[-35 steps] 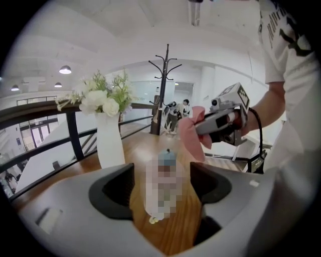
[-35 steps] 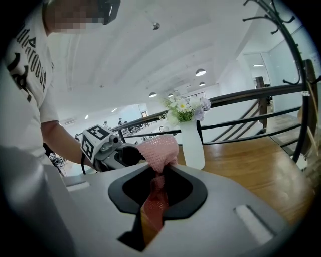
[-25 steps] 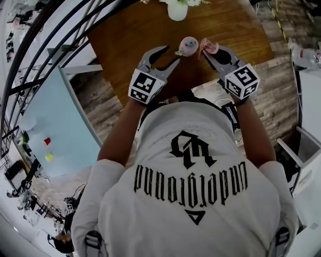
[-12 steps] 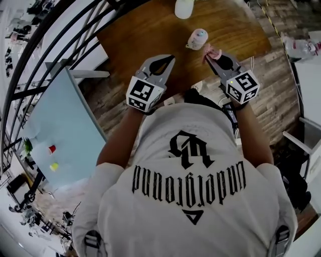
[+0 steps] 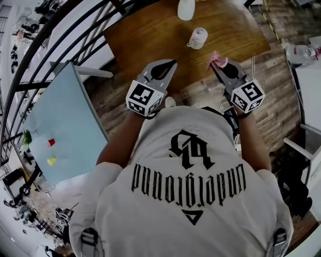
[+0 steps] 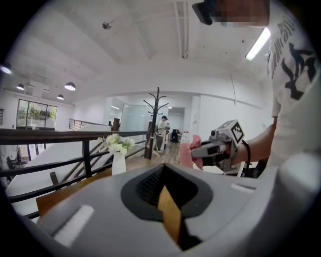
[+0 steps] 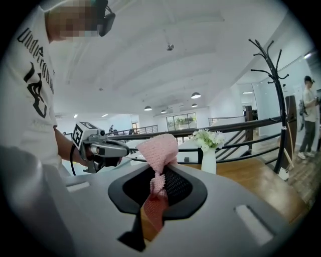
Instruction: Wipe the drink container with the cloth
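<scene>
The drink container [image 5: 198, 37], a small pale cup with a teal top, stands alone on the wooden table [image 5: 150, 35]. Both grippers hang near the table's near edge, short of the container. My left gripper [image 5: 172, 63] is shut with nothing between its jaws; its own view shows the closed jaws [image 6: 163, 170] raised toward the room. My right gripper [image 5: 215, 64] is shut on the pink cloth [image 5: 219, 59]. That cloth [image 7: 158, 149] bunches above the jaws in the right gripper view. The container does not show in either gripper view.
A white vase [image 5: 185, 9] with flowers stands at the table's far side. A black railing [image 5: 60, 45] runs along the left, with a light blue table [image 5: 65, 125] below it. A coat stand [image 7: 273, 100] and a standing person [image 7: 308, 115] are off to the right.
The left gripper went from open beside the container to shut and empty. Both grippers drew back from the container toward the table's near edge, the right one keeping the cloth.
</scene>
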The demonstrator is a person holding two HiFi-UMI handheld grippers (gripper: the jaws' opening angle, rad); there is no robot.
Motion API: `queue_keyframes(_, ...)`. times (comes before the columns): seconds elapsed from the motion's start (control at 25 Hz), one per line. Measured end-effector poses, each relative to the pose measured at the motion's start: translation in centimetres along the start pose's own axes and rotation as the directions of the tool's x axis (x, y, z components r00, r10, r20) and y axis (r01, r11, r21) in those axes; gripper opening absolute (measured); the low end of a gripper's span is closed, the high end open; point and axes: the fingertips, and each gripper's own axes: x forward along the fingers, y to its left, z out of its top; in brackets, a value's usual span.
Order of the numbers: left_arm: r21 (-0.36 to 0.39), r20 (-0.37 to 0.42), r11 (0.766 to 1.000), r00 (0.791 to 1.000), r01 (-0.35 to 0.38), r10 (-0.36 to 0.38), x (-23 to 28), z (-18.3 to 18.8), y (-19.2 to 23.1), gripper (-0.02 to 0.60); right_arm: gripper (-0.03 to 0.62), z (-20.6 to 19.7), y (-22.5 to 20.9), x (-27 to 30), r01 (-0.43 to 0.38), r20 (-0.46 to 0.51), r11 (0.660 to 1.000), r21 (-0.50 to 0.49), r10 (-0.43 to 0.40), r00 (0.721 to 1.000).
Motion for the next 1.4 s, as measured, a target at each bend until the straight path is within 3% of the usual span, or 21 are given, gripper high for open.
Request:
queue_keyframes(0.28,-0.028,-0.005,0.998,0.999,-0.051,0.051,-0.1,-0.5,-5.1,0.049,0.046,0.0,1.4,-5.6,-0.065,0.018,0.998,-0.017,0.065,0.998)
queue_keyframes(0.56,-0.083,0.044,0.991,0.993,-0.107,0.111,-0.3,-0.5,-13.9,0.049,0.046,-2.3,4.0,-14.6,-0.171,0.028,0.984,-0.044,0.172,0.985)
queue_keyframes(0.92,-0.098,0.034,0.977,0.981,-0.189,0.193,-0.5,-1.4,-24.3,0.049,0.046,-4.7,5.5,-25.6,-0.254,0.043,0.965,-0.066,0.257,0.965)
queue_keyframes(1.08,-0.069,0.048,0.968,0.969,-0.239,0.243,-1.4,-0.6,-27.8,0.049,0.046,-5.4,6.1,-28.9,-0.262,0.072,0.963,-0.058,0.265,0.961)
queue_keyframes(1.4,0.013,0.084,0.962,0.959,-0.271,0.269,-3.5,1.4,-32.3,0.049,0.046,-5.1,8.7,-32.4,-0.263,0.077,0.959,-0.11,0.272,0.959)
